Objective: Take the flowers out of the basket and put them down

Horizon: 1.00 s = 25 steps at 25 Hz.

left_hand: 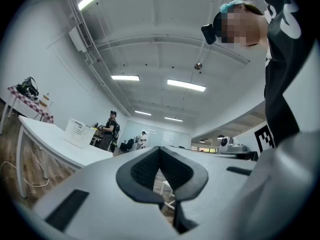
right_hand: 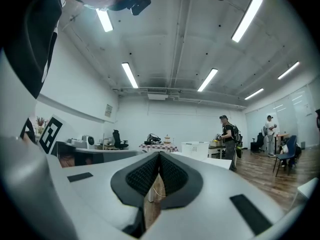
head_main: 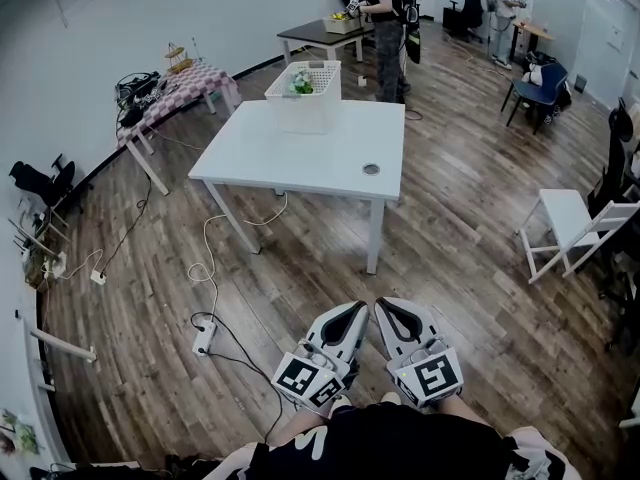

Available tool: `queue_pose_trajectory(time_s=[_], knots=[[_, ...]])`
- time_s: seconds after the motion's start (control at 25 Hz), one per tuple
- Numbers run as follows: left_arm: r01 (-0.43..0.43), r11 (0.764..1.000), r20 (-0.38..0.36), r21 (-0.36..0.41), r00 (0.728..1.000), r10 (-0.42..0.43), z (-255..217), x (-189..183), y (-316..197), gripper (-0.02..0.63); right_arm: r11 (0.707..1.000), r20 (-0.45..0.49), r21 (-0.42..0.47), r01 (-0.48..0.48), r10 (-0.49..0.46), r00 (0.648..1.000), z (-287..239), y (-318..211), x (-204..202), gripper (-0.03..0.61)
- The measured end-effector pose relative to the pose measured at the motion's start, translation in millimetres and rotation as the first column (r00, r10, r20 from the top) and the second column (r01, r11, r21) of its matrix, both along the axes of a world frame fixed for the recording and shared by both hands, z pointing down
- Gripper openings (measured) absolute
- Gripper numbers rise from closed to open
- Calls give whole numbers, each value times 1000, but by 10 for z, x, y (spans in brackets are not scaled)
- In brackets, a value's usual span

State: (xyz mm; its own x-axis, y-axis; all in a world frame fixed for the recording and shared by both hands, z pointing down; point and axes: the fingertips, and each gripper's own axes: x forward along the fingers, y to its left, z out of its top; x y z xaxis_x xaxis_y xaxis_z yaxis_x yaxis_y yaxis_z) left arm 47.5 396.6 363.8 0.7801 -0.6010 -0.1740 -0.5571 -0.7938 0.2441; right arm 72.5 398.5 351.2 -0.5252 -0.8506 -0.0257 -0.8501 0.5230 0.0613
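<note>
Flowers point(head_main: 301, 83) well beyond right hand-held gripper point(head_main: 379, 303)

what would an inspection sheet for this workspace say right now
surface: white table on a wood floor
job's things: basket at the table's far edge, flowers inside it
clutter: small round thing on the table
grippers: left gripper and right gripper both shut, empty, well short of the table
cables: cable and power strip on the floor
surroundings: checked table, white chair, a person beyond the basket
</note>
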Motion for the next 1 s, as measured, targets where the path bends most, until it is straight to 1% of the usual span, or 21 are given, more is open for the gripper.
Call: queue_pose_trajectory(time_s=[0.16,0.44,0.76,1.0], knots=[[-3,1000,-1,-8,1000,3,16,68,-20,5,1000,23,8,15,-16,1000,-23,-9,53,18],[-5,1000,0,-6,1000,5,24,332,19,5,1000,18,13,18,-19,1000,-17,30,297,18],[27,1000,-8,14,1000,-27,45,638,146,5,999,24,26,31,-32,999,-13,107,626,18],[58,998,-1,-6,998,-58,104,631,130,5,999,40,13,46,-47,998,56,96,653,18]])
